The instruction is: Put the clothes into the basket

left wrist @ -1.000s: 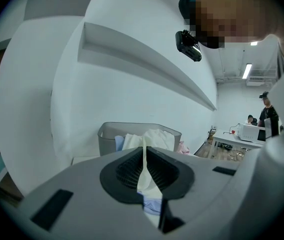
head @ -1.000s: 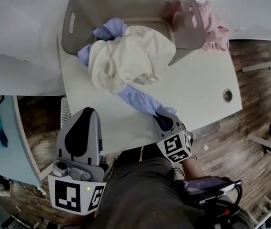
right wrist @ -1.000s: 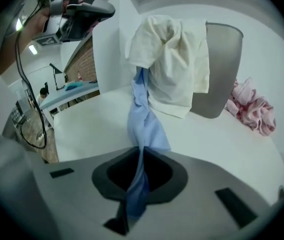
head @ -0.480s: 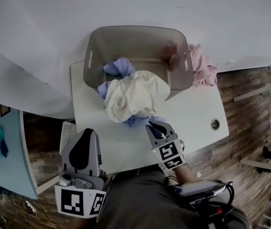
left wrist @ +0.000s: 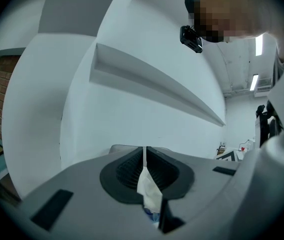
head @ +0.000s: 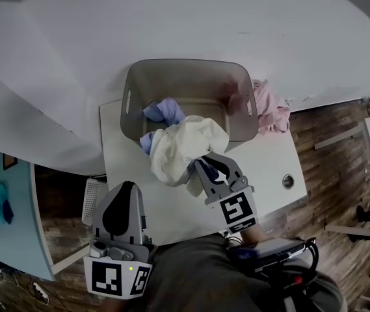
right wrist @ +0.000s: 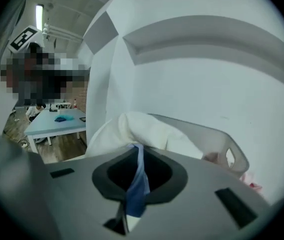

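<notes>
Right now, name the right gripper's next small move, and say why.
Probably carry the right gripper forward over the basket before opening. Its jaws are shut on the blue garment, and the cream garment draped over the near rim hangs partly outside.

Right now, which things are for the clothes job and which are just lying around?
For the job: basket; cream garment; blue garment, pinched by the right gripper; pink garment beside the basket.
Just lying about: light blue table; round hole in the white table.
</notes>
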Available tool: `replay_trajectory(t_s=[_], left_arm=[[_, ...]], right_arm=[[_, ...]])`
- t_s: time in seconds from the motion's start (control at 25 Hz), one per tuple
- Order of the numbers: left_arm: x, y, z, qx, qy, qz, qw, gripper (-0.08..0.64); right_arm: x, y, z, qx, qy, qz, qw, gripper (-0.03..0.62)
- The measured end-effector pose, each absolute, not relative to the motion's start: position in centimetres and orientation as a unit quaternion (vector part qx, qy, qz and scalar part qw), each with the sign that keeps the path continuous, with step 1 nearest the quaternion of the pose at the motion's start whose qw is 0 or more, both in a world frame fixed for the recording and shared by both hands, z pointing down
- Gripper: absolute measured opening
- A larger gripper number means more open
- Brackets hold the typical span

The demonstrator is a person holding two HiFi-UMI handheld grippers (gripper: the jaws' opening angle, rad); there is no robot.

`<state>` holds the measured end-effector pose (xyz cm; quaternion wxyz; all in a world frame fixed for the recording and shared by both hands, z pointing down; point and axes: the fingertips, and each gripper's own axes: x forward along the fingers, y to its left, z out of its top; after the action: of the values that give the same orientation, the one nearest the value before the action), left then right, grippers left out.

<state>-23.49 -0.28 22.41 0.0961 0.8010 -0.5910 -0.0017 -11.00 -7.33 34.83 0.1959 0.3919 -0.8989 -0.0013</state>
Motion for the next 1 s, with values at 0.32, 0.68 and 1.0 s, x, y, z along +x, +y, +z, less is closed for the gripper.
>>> replay_trajectory(t_s=[0.32,0.68,1.0], left_arm=[[-24.6,-2.9,21.4,0.8,-0.592,-0.023,0.094,0.031],[-26.8,-4.8,21.0,0.785,-0.611,-0.035,0.098,0.031],[-27.1,-5.1,21.6,0.78,-0.616,-0.036,0.107,0.031]], right_arm=[[-11.0,-11.9,28.7,0.407,-0.894,-0.052,0.181,0.034],[-9.1,-19.0,28.2,0.442,-0.866,-0.07,0.222,0.035],[-7.0,-20.4,34.2,0.39,-0.822,-0.041,0.412,0.074]])
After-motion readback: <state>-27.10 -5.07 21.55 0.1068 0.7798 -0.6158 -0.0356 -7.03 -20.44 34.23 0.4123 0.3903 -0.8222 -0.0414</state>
